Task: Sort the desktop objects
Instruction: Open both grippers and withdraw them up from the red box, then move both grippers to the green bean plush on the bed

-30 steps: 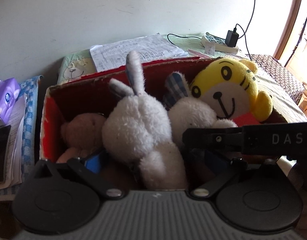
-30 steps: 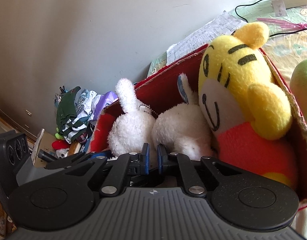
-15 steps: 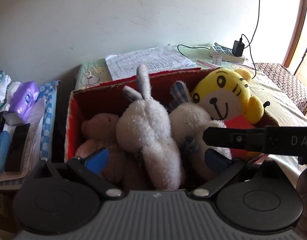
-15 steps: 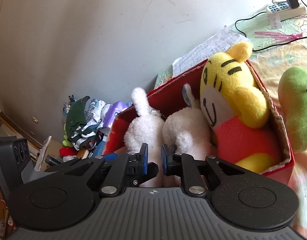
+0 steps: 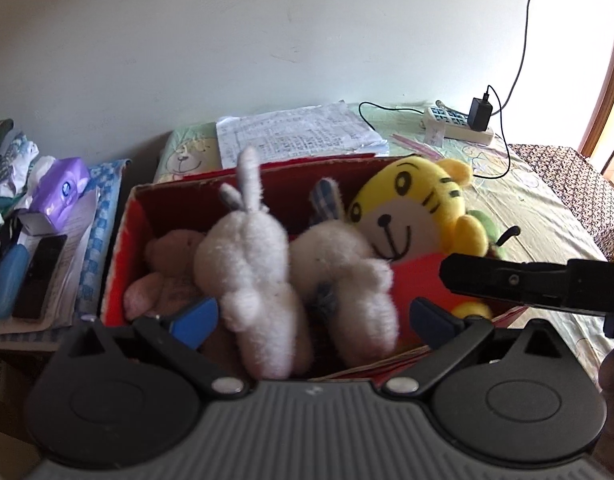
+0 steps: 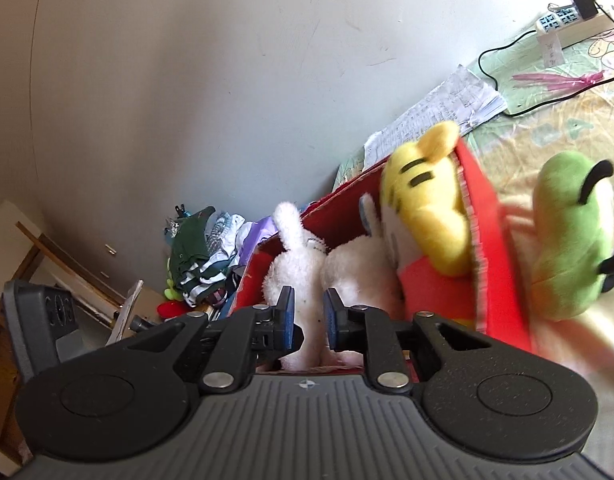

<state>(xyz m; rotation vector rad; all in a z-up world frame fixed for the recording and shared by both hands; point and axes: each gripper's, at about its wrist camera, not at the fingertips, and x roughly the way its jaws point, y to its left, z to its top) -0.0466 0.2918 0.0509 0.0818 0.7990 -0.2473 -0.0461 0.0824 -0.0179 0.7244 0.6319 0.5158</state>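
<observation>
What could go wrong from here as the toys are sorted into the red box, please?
The red box looks packed: the white rabbit and yellow tiger rise above its rim and could tumble out. The green plush outside has little room left. The right gripper is only narrowly open.

Left claw (image 5: 313, 322) spread wide; right claw (image 6: 309, 322) nearly closed, narrow gap.

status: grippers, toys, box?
Left gripper open, empty, over red box. Right gripper nearly shut, empty. Box holds rabbits, tiger; green toy outside on the cloth.
</observation>
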